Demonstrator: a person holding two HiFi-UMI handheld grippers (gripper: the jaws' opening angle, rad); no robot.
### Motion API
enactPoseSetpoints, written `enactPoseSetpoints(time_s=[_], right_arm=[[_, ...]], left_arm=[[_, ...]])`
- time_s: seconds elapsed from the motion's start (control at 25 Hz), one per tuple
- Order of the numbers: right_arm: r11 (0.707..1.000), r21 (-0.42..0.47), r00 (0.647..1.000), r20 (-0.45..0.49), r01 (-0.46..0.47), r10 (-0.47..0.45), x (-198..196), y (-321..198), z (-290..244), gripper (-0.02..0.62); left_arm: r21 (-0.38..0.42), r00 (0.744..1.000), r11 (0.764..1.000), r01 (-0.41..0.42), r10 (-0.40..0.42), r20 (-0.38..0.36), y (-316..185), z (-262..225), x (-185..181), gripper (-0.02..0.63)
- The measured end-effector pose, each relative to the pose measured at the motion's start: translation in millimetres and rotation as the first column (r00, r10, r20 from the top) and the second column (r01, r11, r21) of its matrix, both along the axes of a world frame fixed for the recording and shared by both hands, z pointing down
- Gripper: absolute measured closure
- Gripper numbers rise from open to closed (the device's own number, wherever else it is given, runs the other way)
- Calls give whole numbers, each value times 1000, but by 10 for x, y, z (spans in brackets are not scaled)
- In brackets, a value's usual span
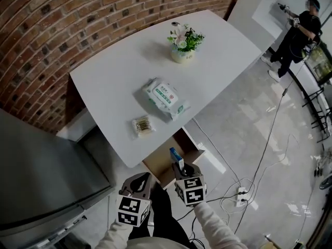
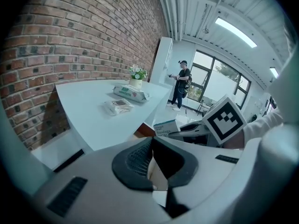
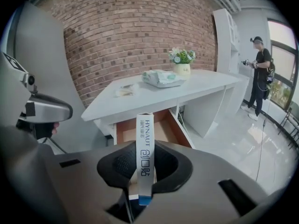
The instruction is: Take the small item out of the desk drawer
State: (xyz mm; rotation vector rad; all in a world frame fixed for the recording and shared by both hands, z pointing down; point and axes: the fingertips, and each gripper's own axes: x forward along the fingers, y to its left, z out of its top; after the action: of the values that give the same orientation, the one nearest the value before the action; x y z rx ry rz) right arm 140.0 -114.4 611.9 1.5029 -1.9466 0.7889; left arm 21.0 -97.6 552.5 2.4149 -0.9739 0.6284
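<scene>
Your right hand-held gripper [image 3: 144, 164] pinches a slim box [image 3: 144, 139] over the open drawer [image 3: 163, 129]. Only the left gripper view shows the box's broad face. Your left hand-held gripper [image 2: 150, 155] is pressed together.

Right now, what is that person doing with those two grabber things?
A person holds a gripper in each hand at a white desk. The right gripper is clamped on a small blue and white box, held above the open drawer under the desk. The left gripper is empty, beside the right one.
</scene>
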Motion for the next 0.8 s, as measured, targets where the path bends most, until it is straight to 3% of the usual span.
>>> enactPoseSetpoints(time_s=[0.8], right_arm=[[979, 167, 992, 48, -119, 113, -101, 506, -836, 503]], left_arm=[[59, 994, 992, -110, 111, -9, 193, -278, -59, 588]])
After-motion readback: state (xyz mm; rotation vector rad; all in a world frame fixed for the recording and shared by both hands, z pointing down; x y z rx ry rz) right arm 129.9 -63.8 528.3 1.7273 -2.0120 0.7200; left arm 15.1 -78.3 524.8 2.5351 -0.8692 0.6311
